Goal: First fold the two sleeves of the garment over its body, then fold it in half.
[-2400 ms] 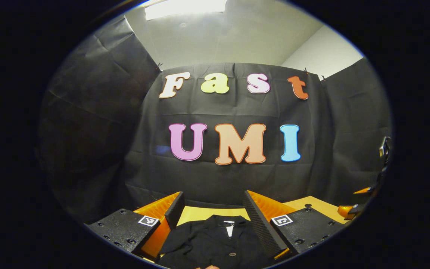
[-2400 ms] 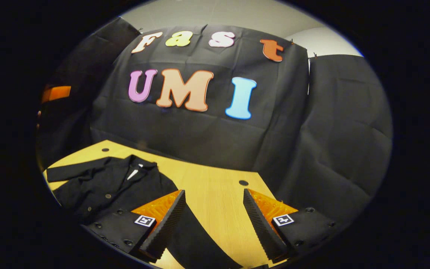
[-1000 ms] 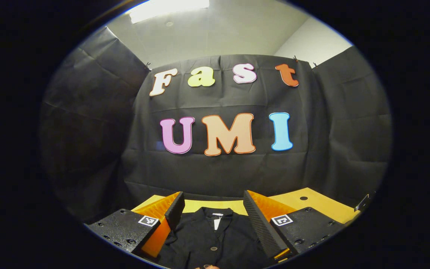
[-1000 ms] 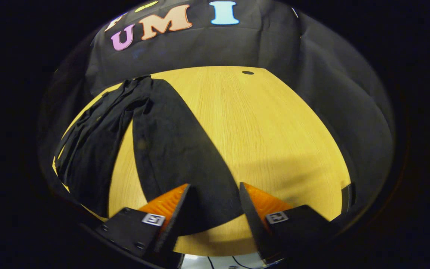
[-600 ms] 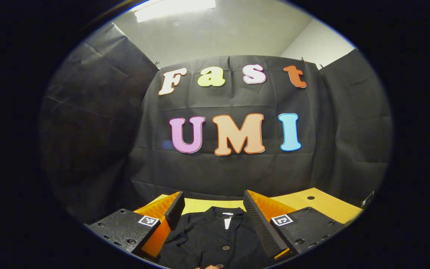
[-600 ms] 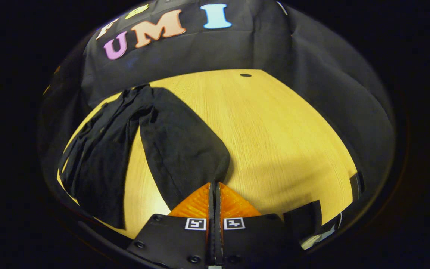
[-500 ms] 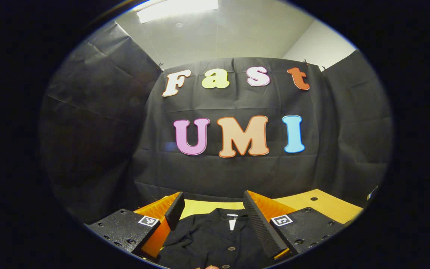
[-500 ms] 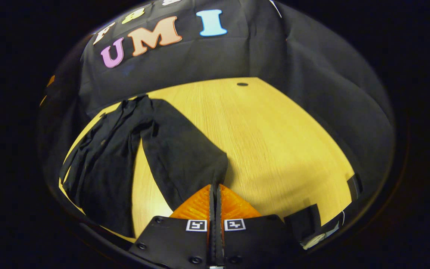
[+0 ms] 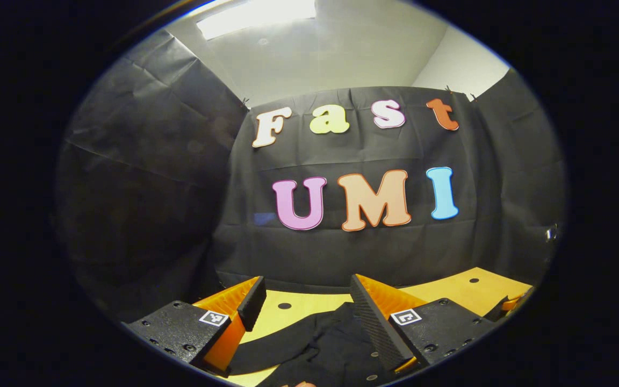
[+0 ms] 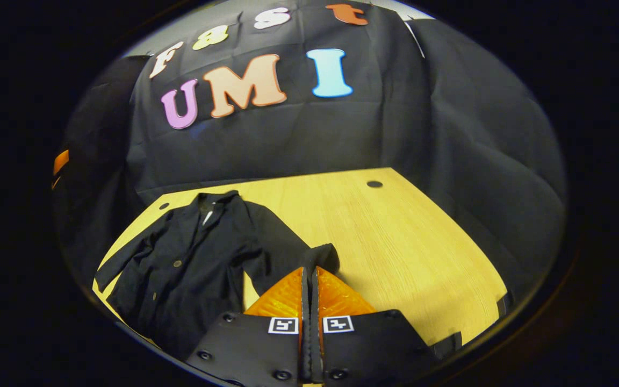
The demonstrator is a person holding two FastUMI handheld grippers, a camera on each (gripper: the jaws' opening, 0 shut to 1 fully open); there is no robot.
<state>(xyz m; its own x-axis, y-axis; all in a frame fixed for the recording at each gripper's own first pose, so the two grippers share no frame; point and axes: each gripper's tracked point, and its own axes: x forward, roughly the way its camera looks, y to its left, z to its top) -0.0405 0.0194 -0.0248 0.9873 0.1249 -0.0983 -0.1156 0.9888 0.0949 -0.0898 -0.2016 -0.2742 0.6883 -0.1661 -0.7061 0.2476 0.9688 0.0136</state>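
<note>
So the right tool's (image 10: pixel 309 279) shut fingers cover the cuff end of the sleeve (image 10: pixel 288 252), can't see the actual pinch. The jacket's (image 10: pixel 191 263) hem runs off the bottom edge. In the left gripper view, the jacket (image 9: pixel 325 344) is cut off low, buttons too tiny.

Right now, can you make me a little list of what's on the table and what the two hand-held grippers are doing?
table: yellow wooden table in a black-cloth booth
garment: black jacket lying flat, collar toward the far wall, front buttons showing
right sleeve: cuff end pinched and lifted
right hand-held gripper: fingers closed on the sleeve cuff
left hand-held gripper: fingers wide apart, above the jacket, gripping nothing
folding: neither sleeve lies over the body yet
</note>
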